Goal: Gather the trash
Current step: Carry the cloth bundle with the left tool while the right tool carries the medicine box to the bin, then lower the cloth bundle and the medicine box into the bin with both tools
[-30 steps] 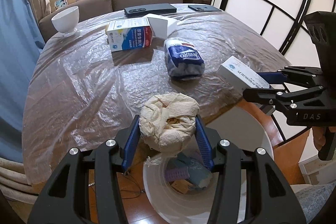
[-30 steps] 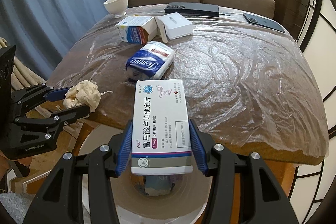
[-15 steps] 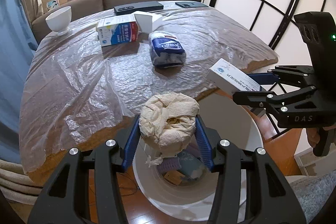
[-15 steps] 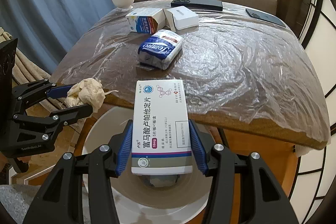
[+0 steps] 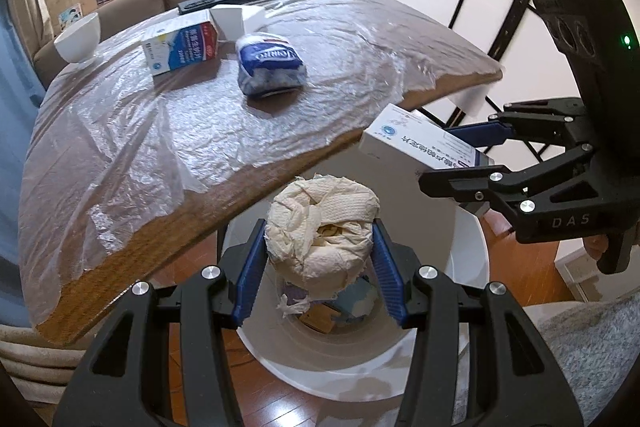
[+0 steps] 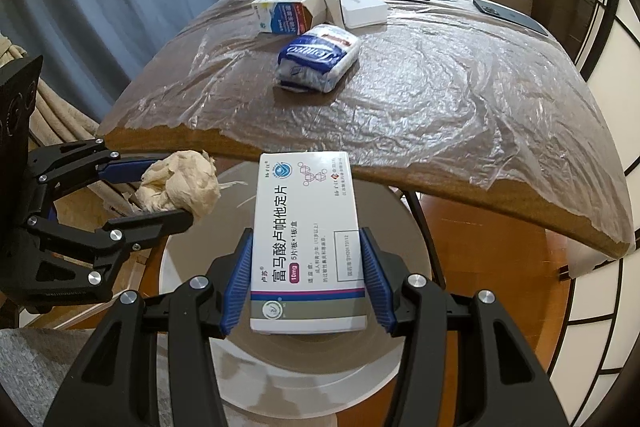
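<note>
Left wrist: left gripper [image 5: 318, 267] clamped on tissue wad [image 5: 322, 227], over bin [image 5: 360, 359] beside counter [image 5: 140, 147] edge. Right gripper [image 6: 306, 279] clamped on box [image 6: 308, 243]. Best released only once centred above bin mouth, clear of rim.

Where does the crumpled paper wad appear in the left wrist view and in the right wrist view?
Left wrist view: crumpled paper wad at lower centre, clamped in the left hand-held gripper.
Right wrist view: at left of centre, beside the medicine box.
Shared landmark: the white trash bin below both.
</note>
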### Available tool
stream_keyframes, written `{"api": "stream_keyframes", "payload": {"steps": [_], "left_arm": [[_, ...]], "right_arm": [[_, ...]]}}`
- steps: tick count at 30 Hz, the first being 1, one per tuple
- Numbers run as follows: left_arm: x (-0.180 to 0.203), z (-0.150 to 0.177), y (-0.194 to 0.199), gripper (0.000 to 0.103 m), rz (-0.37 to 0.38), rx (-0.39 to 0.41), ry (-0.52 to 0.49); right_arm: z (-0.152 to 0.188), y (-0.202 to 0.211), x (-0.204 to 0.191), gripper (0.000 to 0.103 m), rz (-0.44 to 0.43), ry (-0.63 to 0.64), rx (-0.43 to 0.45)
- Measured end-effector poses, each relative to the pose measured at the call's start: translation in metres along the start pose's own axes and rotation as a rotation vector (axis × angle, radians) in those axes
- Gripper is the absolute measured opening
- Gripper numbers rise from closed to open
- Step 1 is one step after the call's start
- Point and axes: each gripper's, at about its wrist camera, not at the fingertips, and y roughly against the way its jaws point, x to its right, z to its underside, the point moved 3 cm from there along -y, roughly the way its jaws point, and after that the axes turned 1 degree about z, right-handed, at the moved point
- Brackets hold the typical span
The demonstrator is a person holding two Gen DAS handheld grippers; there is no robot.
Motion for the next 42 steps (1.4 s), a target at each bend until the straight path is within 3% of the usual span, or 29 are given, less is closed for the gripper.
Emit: {"api": "stream_keyframes", "payload": {"steps": [42], "left_arm": [[0.000,0.040,-0.076,0.052,-0.029,-0.203,0.001]], "right_arm": [[0.038,-0.073,0.007,0.050,0.041,-0.010,-0.167]]}}
